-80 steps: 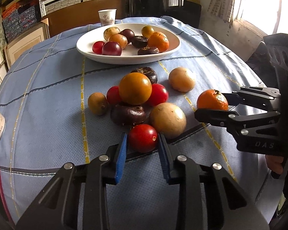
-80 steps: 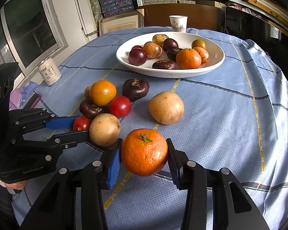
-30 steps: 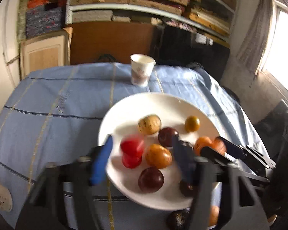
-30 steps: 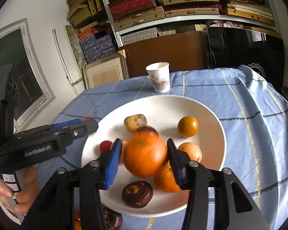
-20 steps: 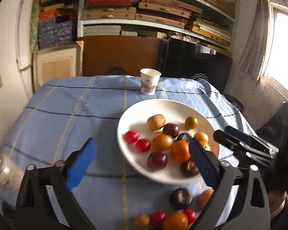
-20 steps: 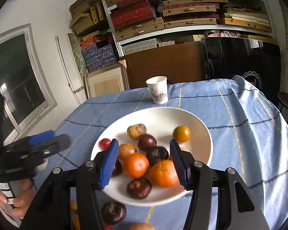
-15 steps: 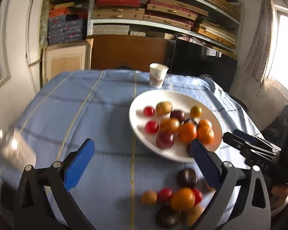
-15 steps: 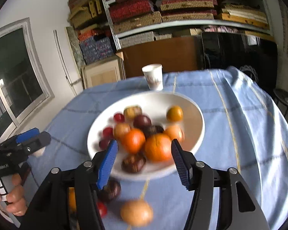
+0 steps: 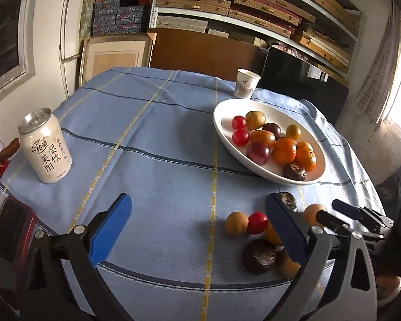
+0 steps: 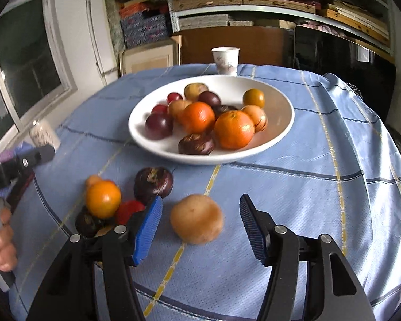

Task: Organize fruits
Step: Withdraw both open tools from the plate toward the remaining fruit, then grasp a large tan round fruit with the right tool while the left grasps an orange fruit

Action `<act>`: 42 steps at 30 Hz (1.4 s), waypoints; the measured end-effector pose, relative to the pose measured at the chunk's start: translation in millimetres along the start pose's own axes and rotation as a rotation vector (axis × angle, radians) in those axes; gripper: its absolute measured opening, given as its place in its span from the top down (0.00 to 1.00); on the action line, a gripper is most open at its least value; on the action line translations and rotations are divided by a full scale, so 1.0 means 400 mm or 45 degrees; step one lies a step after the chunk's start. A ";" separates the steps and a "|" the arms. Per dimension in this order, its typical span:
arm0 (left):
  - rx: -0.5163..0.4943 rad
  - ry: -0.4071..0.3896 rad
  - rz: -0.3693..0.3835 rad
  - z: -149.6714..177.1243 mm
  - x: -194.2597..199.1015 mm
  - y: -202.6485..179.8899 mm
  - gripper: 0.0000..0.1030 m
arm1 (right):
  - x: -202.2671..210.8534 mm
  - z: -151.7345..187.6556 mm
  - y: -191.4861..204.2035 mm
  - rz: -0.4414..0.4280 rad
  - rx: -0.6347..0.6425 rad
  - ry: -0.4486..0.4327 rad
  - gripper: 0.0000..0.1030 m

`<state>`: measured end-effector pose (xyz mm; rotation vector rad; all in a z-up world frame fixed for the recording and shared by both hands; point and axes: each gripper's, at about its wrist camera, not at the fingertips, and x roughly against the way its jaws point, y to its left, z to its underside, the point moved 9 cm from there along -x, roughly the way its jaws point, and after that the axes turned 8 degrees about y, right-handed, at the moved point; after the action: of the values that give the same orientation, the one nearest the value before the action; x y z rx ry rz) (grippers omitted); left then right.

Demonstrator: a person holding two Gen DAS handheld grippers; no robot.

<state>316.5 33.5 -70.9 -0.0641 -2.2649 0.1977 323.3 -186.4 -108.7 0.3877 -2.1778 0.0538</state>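
The left gripper (image 9: pixel 197 227) stands with its ribbed blue pads spread wide over bare cloth, nothing between them. The right gripper (image 10: pixel 200 227) has its jaws parted too, gripping nothing; a round, matte tan fruit (image 10: pixel 197 222) lies on the cloth just ahead of the gap, clear of both pads. Both tools are black plastic frames with silver rivets.

Left of the tan fruit sits a loose cluster of fruit still on the table: a smooth, glossy orange-yellow fruit (image 10: pixel 103 199), a small shiny red one (image 10: pixel 128 210), a dark, wrinkled purple fruit (image 10: pixel 153 185), a second dark one (image 10: pixel 87 223) partly hidden under the orange-yellow one, and a little tan one (image 10: pixel 94 179) behind. More may be hidden by the gripper finger.

Beyond them is a wide, shallow white plate (image 10: pixel 280 123), glazed and oval. In it I count eleven fruits: two dimpled oranges, two small red ones, two smooth plum-coloured ones, two wrinkled dark ones, and three tan or yellowish ones.

The table wears a blue woven tablecloth (image 9: pixel 157 160) with yellow and dark stripes. One paper cup (image 9: pixel 246 83) stands behind the plate, and one pale drinks can (image 9: pixel 46 149) stands upright, well apart at the left edge. A hand (image 10: pixel 2 243) holds the left tool's handle.
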 end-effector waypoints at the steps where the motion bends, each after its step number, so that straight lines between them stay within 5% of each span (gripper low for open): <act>1: -0.005 0.000 -0.004 0.002 0.001 -0.002 0.05 | -0.004 0.006 0.003 -0.002 0.005 0.017 0.41; 25: -0.068 -0.007 -0.032 0.003 0.012 -0.025 0.05 | -0.043 0.038 0.015 -0.004 0.020 0.122 0.41; 42: -0.083 0.001 -0.038 0.008 0.008 -0.029 0.05 | -0.053 0.040 0.015 0.015 0.013 0.135 0.55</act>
<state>312.4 22.1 -68.7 -0.0643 -2.2703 0.1081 320.6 -178.4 -134.4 0.3699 -2.0757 0.0904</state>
